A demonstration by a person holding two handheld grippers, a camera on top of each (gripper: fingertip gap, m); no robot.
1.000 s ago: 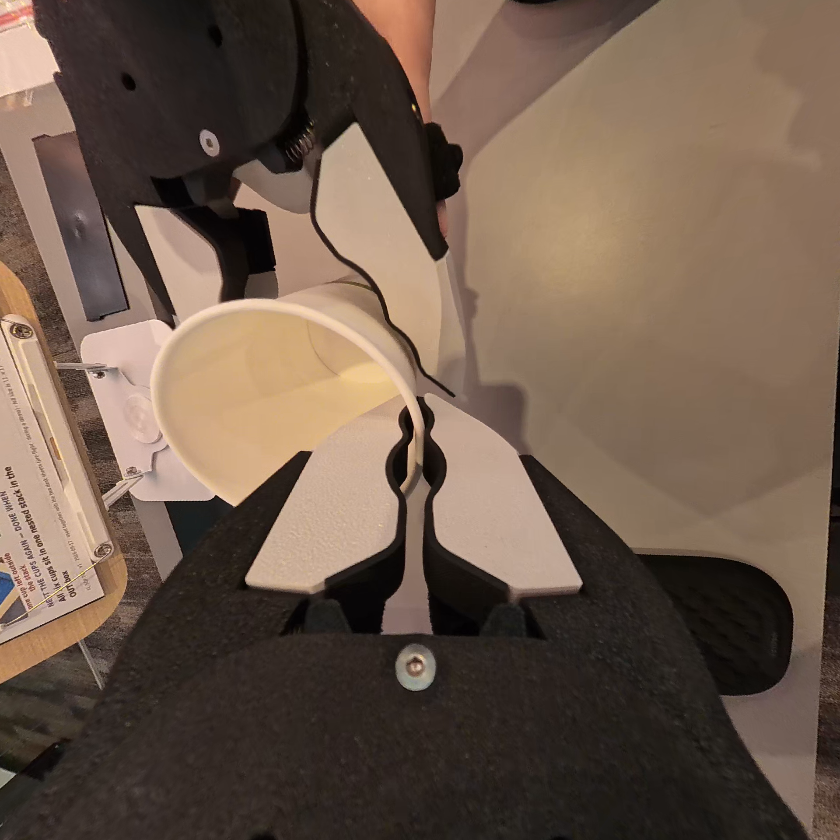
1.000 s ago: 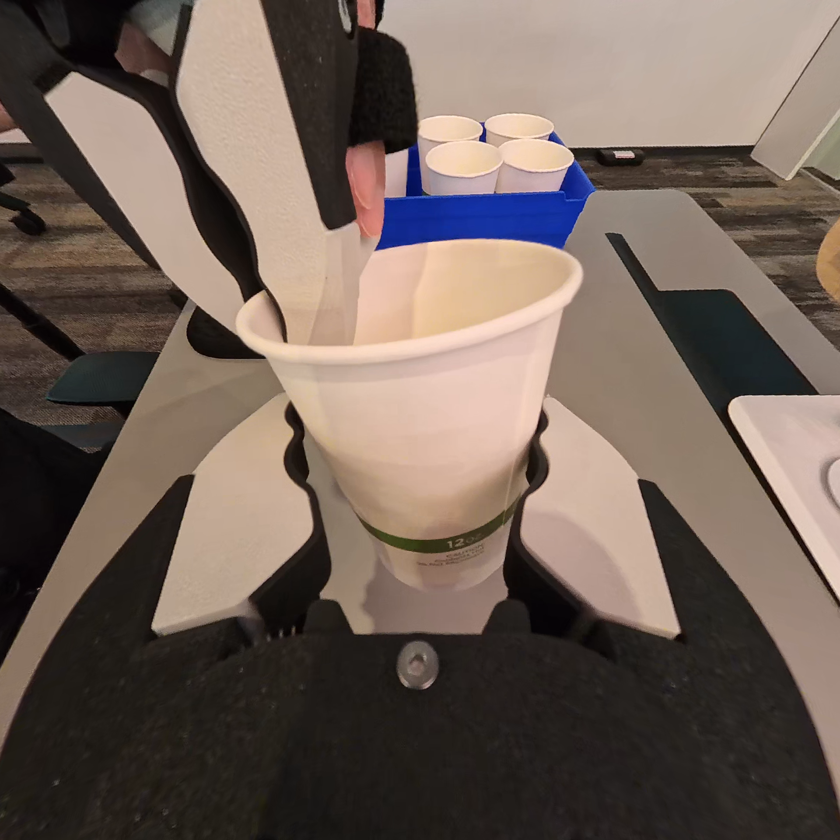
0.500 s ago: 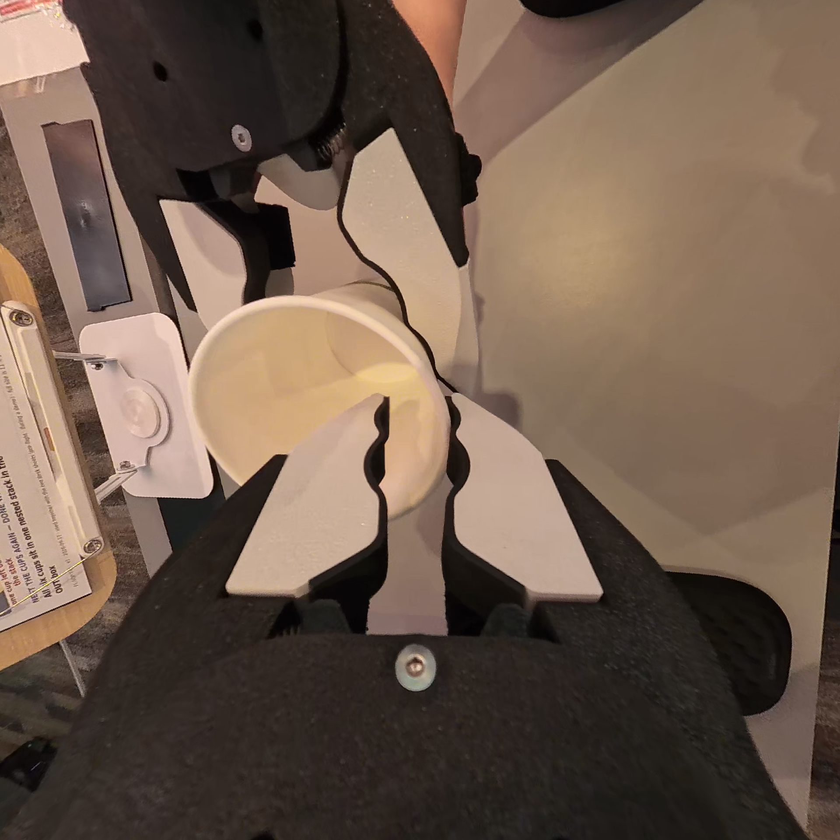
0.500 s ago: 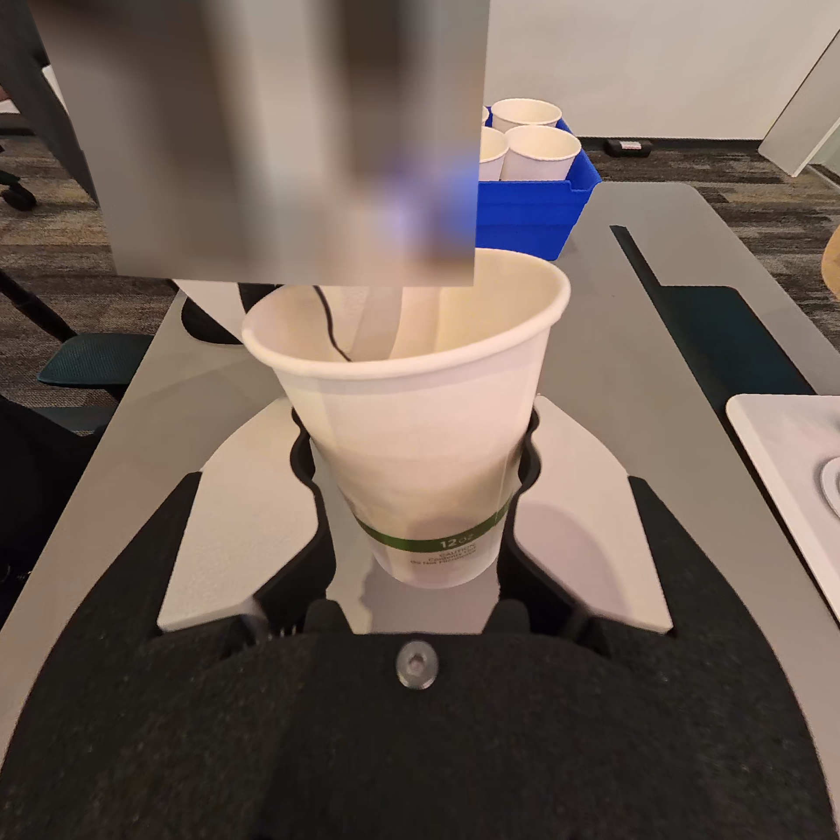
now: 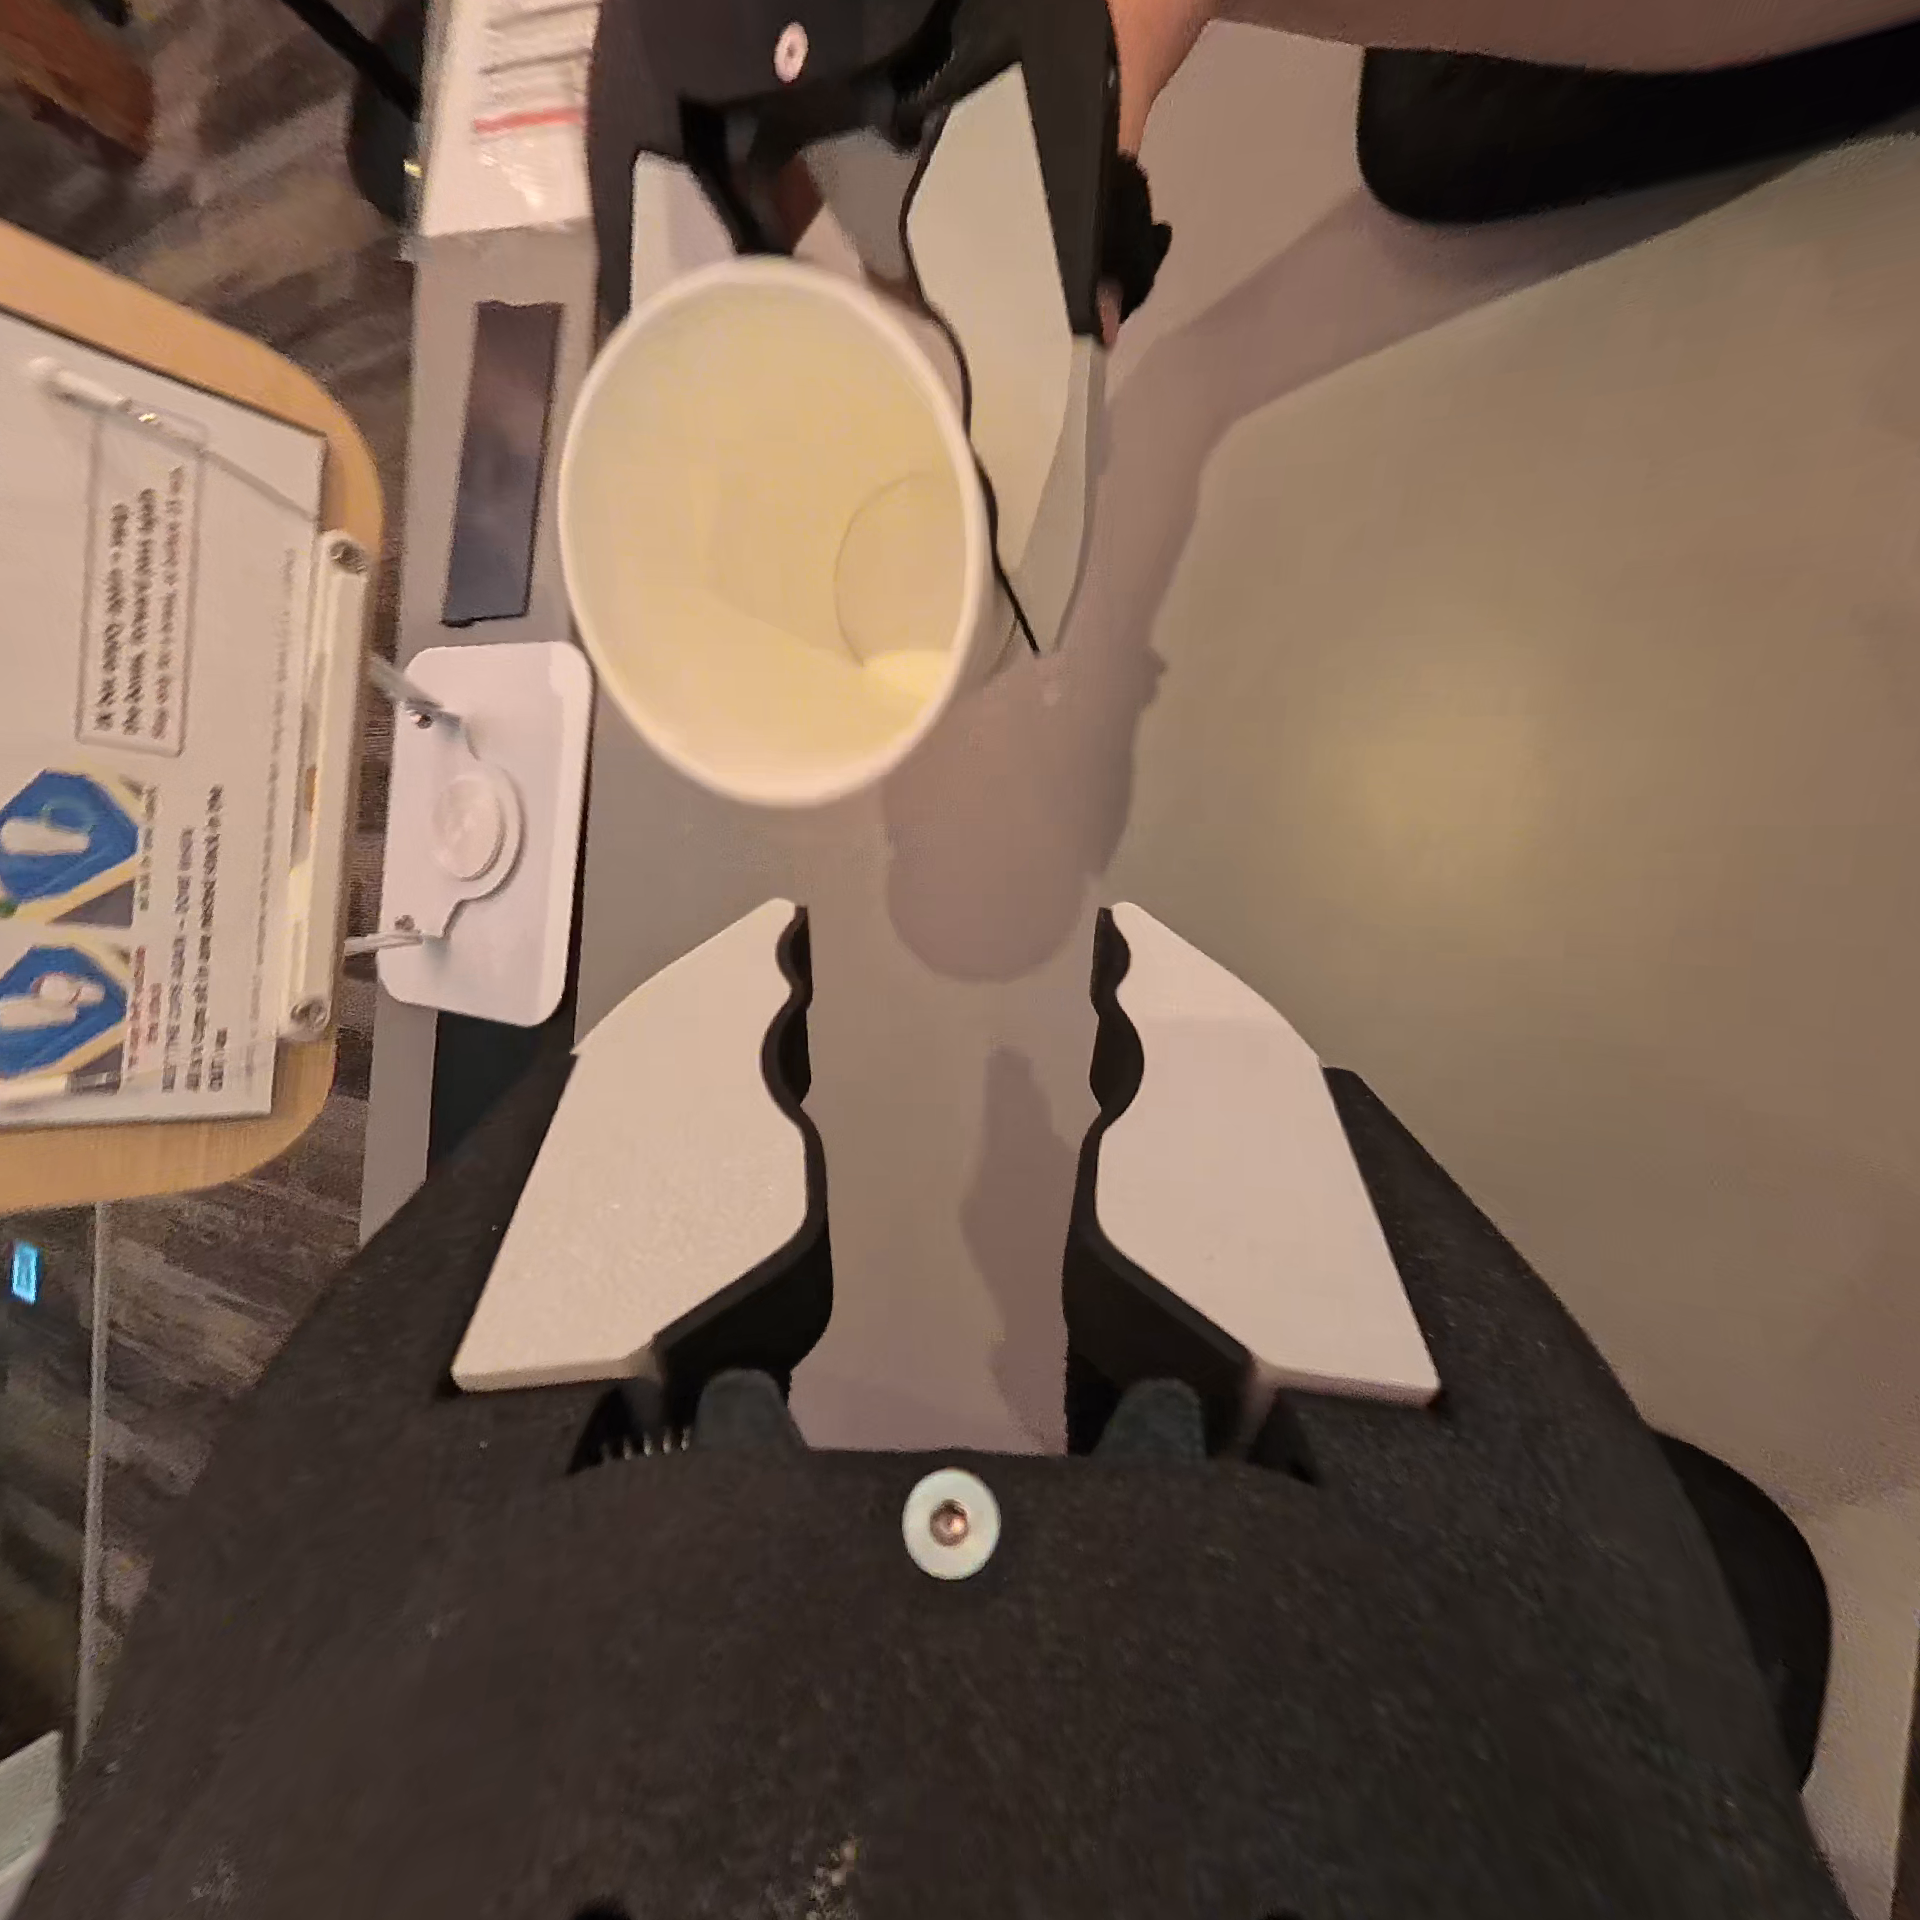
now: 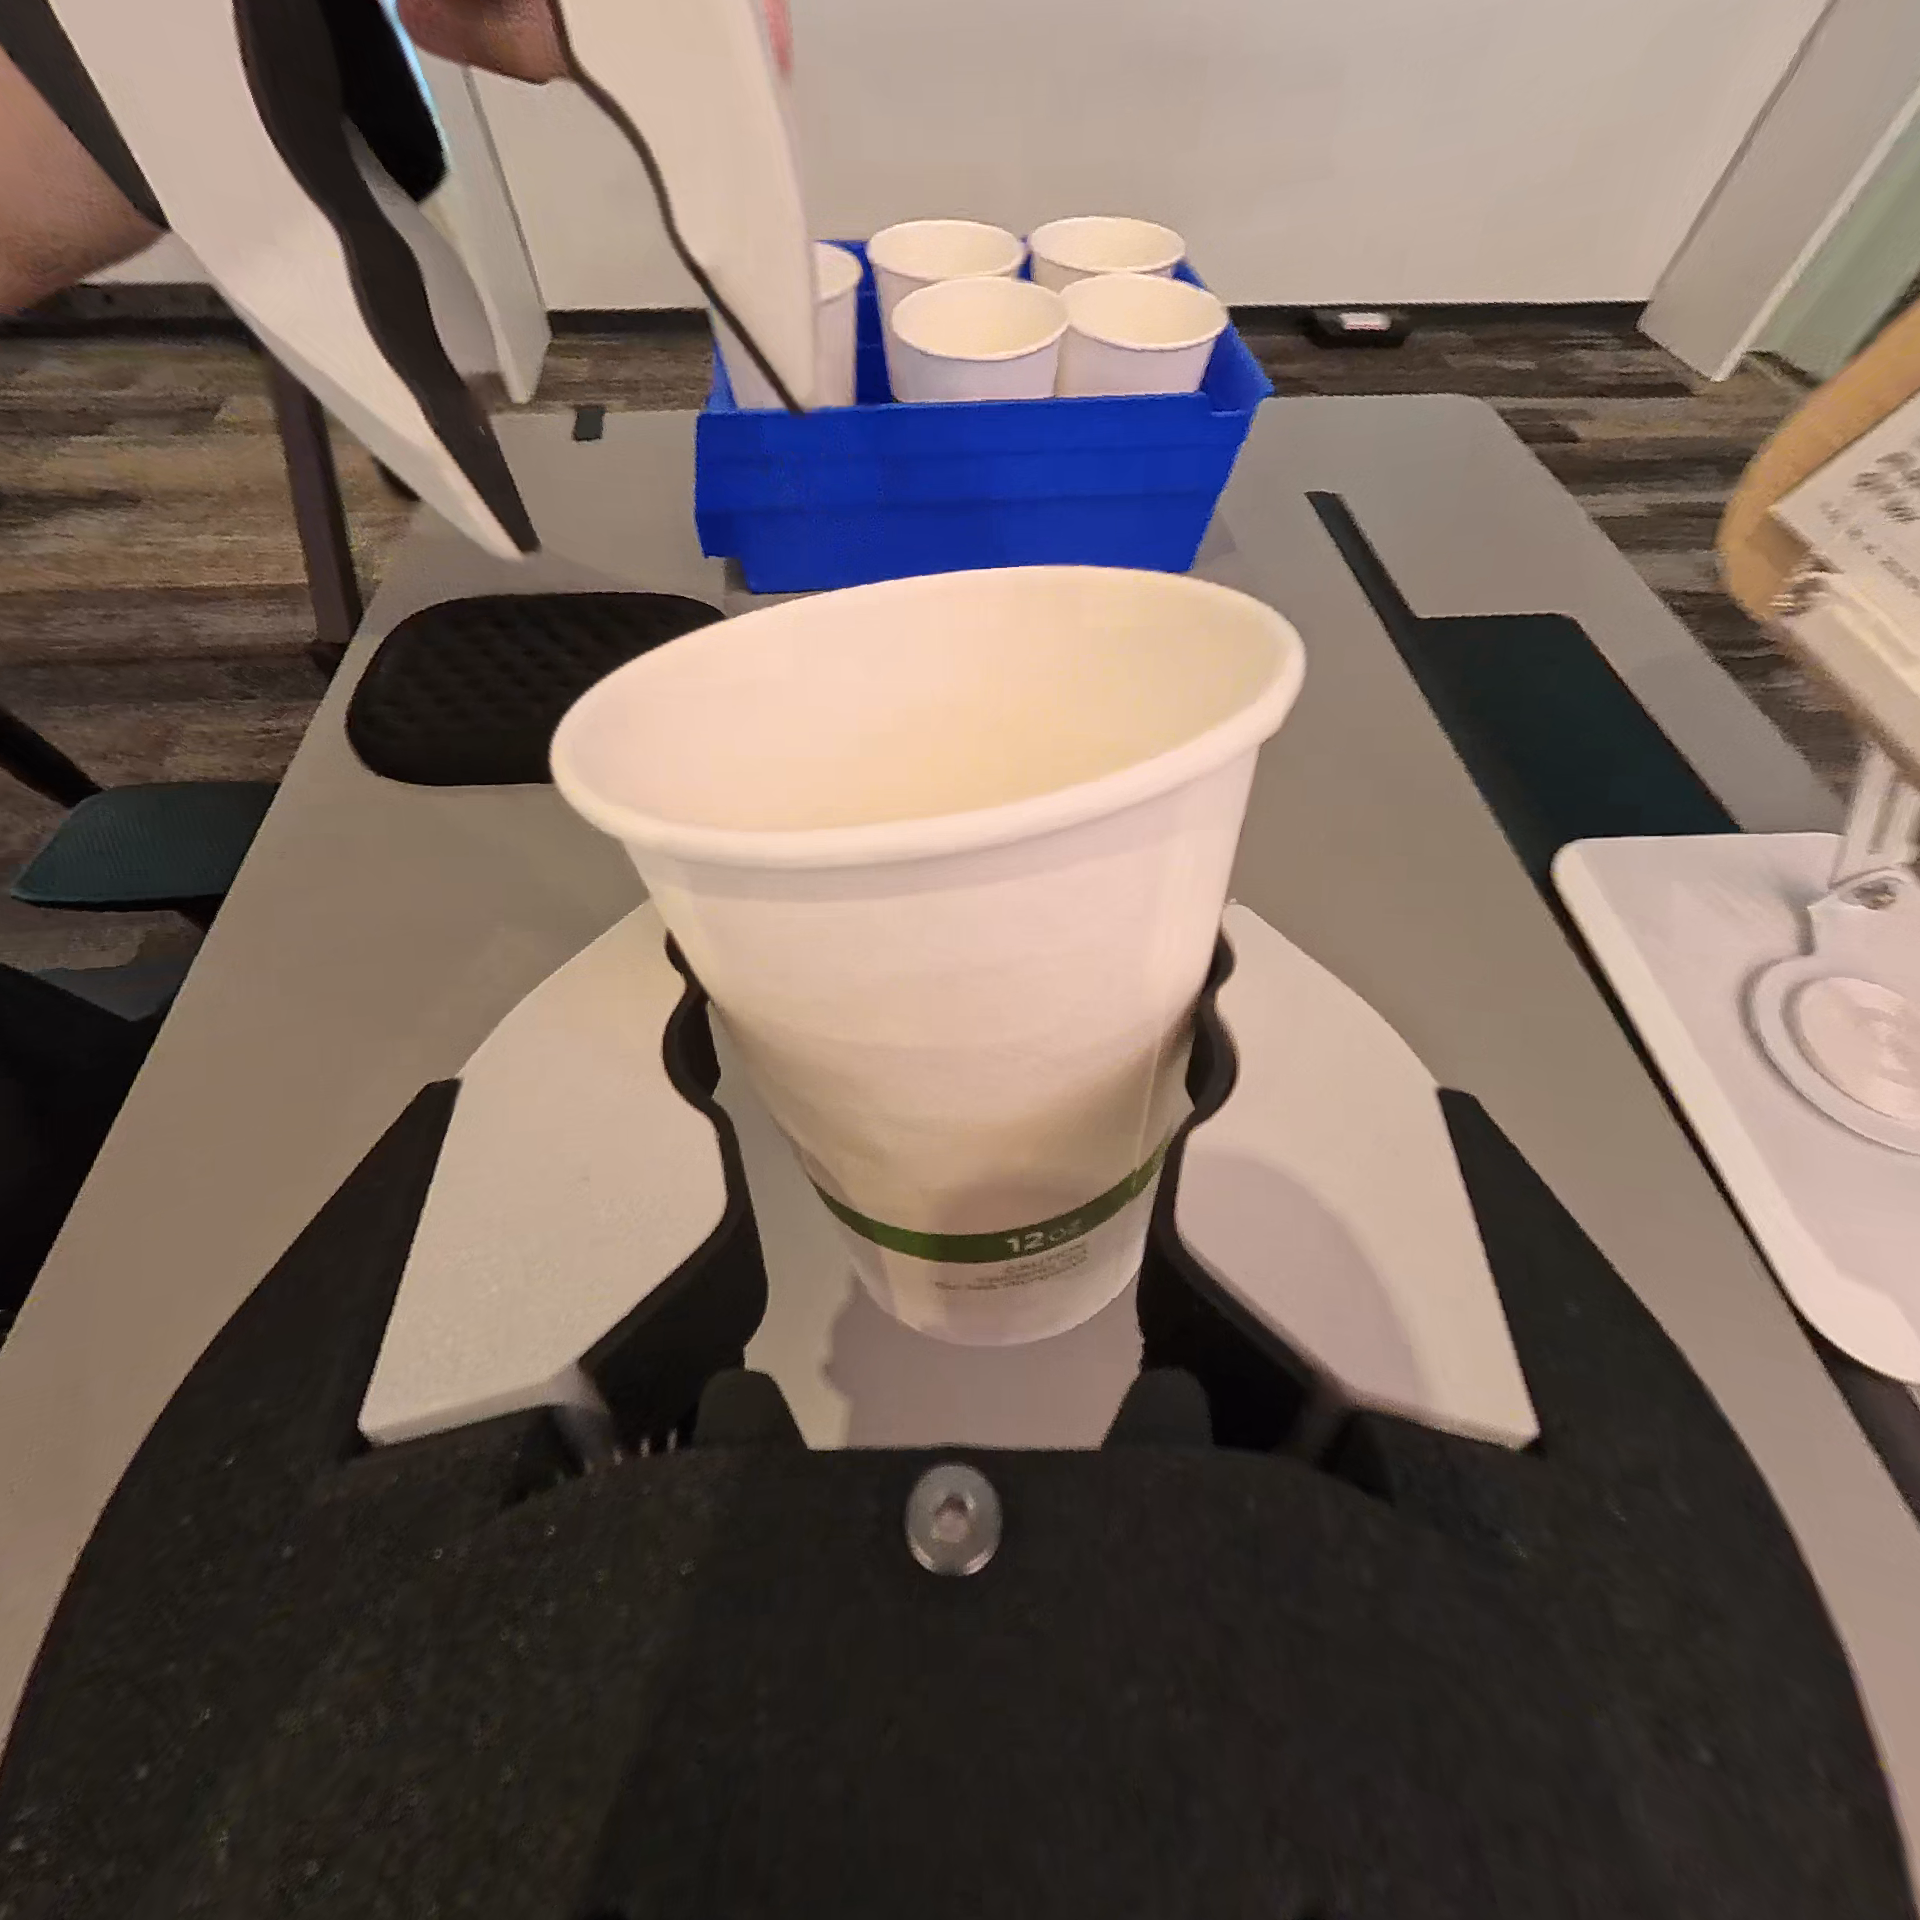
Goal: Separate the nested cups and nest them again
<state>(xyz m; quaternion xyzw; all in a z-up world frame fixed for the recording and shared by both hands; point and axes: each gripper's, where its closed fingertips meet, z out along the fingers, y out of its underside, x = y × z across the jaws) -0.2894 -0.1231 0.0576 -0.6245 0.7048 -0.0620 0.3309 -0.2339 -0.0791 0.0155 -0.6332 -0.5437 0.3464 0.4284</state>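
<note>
White paper cup (image 6: 935, 935) clamped upright in right gripper (image 6: 945, 1039).
Left gripper (image 5: 948, 971) wide open, empty, raised above table (image 5: 1507, 727).

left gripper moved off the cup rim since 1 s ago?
Yes. The left gripper has let go and backed away: its jaws, then shut on the rim of the paper cup, now stand open short of it, above the grey table.

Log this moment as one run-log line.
left gripper: open, empty, clear of cup | right gripper: shut on paper cup, held above table | blue bin: cups inside, behind
</note>
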